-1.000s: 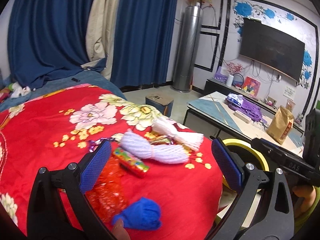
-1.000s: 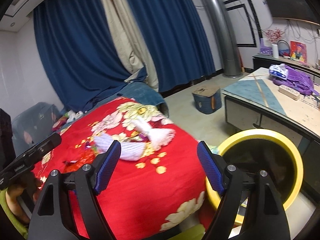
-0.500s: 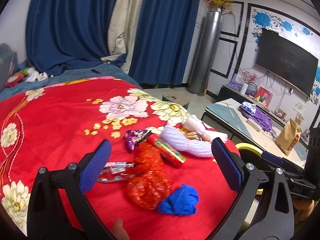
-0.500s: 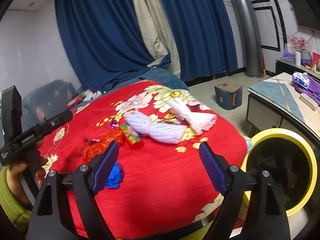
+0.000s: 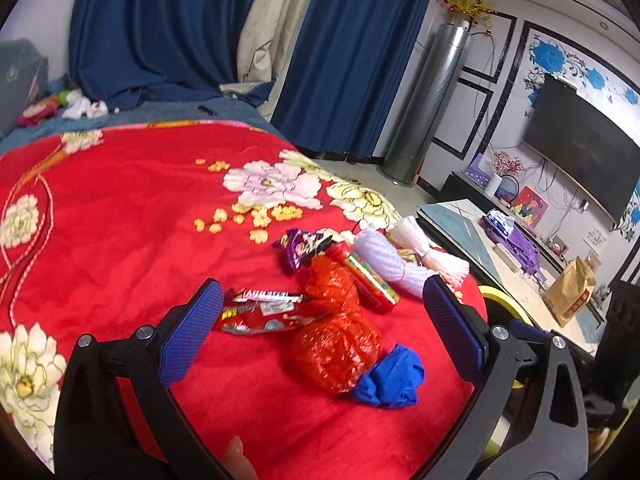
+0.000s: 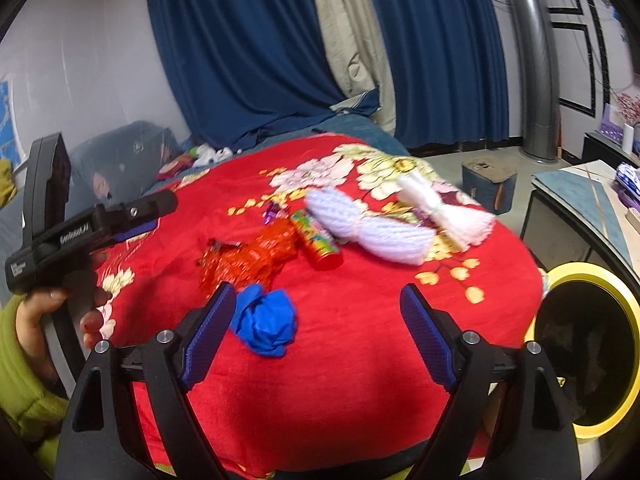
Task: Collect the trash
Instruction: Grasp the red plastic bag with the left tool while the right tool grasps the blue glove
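Trash lies on a red flowered blanket: a crumpled red plastic bag, a blue wad, a red snack wrapper, a purple wrapper, a colourful tube and white foam nets. My left gripper is open, hovering over the red bag and wrapper. My right gripper is open, with the blue wad by its left finger. A yellow-rimmed bin stands at the right, below the blanket edge.
A low table with a purple bag and a brown paper bag stands right of the bin. A small blue box sits on the floor. Blue curtains and a silver tower unit stand behind.
Both grippers have swung left, away from the bin and toward the trash pile. More of the blanket and more trash items have come into view. Both stay open.
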{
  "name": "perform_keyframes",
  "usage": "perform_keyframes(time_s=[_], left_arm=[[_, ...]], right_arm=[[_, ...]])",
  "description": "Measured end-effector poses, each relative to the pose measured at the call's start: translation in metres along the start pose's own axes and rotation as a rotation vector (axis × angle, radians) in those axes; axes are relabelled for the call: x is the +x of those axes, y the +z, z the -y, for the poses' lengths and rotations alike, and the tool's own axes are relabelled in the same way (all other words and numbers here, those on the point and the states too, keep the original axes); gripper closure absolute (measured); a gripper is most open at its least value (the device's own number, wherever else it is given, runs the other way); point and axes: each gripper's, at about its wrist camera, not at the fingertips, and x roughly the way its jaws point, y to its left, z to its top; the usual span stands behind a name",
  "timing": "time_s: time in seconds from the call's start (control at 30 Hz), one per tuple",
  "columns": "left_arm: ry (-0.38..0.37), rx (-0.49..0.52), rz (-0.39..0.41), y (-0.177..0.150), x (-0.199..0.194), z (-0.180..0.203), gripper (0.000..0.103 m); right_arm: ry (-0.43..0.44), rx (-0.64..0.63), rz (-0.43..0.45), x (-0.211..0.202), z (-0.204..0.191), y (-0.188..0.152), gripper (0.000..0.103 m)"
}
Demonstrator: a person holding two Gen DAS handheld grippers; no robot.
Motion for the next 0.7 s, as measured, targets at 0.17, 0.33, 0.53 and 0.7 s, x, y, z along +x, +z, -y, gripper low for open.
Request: perform_keyframes(time_s=[0.17, 0.33, 0.53, 0.7], left_arm=[[-0.019, -0.035, -0.044, -0.007, 0.004, -0.009, 0.011], [-0.04, -0.06, -0.098, -0.013, 0.014, -0.017, 0.011], [-0.078, -0.089, -0.171, -0.025, 0.029, -0.023, 0.011], [-0.129, -0.112, -0.226, -0.035, 0.04, -0.021, 0.021]], right_arm=[[0.032, -0.037, -0.059, 0.02, -0.014, -0.006, 0.022], [0.072, -0.055, -0.122, 0.04, -0.025, -0.013, 0.022], [0.127, -0.008, -0.222, 0.07, -0.024, -0.021, 0.037], [0.163, 0.006, -0.273, 0.081, -0.022, -0.029, 0.076]])
